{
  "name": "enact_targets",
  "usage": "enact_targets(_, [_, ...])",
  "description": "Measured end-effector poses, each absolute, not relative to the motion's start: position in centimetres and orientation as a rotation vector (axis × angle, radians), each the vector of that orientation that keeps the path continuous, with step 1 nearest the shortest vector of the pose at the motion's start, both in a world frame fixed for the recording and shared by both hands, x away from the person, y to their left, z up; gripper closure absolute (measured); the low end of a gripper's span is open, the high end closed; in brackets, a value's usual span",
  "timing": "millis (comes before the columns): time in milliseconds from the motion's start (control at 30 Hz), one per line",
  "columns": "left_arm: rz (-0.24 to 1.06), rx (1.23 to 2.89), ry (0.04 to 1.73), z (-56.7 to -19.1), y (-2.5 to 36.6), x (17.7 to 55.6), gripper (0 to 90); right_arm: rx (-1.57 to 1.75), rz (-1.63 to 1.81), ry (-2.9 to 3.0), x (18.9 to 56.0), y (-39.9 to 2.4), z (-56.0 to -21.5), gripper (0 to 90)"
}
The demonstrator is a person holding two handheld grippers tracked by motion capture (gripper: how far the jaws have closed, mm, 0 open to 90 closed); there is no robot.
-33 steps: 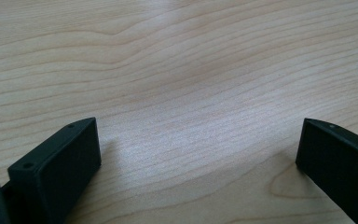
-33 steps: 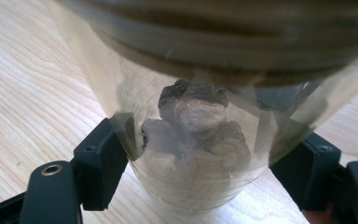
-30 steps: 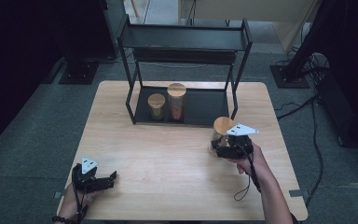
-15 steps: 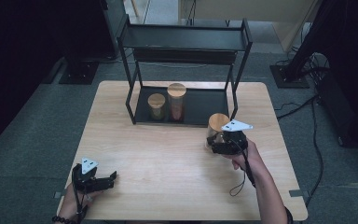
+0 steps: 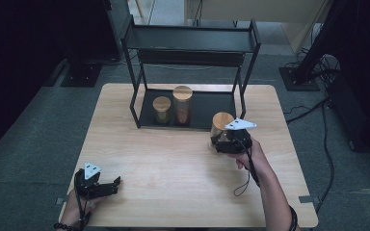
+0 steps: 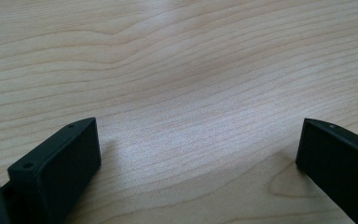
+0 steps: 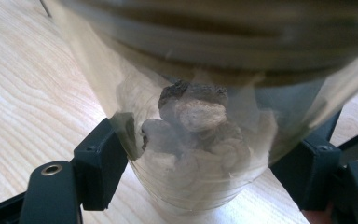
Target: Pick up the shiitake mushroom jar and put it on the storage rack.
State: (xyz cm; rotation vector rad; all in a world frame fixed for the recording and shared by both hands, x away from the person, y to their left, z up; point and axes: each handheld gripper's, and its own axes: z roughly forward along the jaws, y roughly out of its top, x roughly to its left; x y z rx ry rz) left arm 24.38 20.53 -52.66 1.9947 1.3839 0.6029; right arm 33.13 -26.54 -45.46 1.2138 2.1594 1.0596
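A glass jar with a wooden lid (image 5: 220,124) is held just in front of the black rack, right of the middle; my right gripper (image 5: 221,143) is shut on it. In the right gripper view the jar (image 7: 200,140) sits between the two black jaws, with pale brown lumps inside. Two more wooden-lidded jars, a short one (image 5: 162,109) and a taller one (image 5: 182,104), stand on the rack's bottom shelf (image 5: 212,108). My left gripper (image 5: 114,185) rests on the table near the front left corner, open, with bare wood between its fingers (image 6: 60,163).
The black two-tier rack (image 5: 190,45) stands at the back of the wooden table (image 5: 173,163). Its right front post (image 5: 244,96) is close to the held jar. Cables and stand bases lie on the floor around the table.
My right gripper has carried the jar to the left and slightly nearer along the rack's front. The left gripper has stayed where it was.
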Motion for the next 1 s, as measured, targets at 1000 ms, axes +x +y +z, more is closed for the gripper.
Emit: enact_targets(1000, [0.602,1.994,1.384,-52.7,20.5,24.4,0.0,1.232,1.063,2.139,37.3,-24.7,-44.8,25.0])
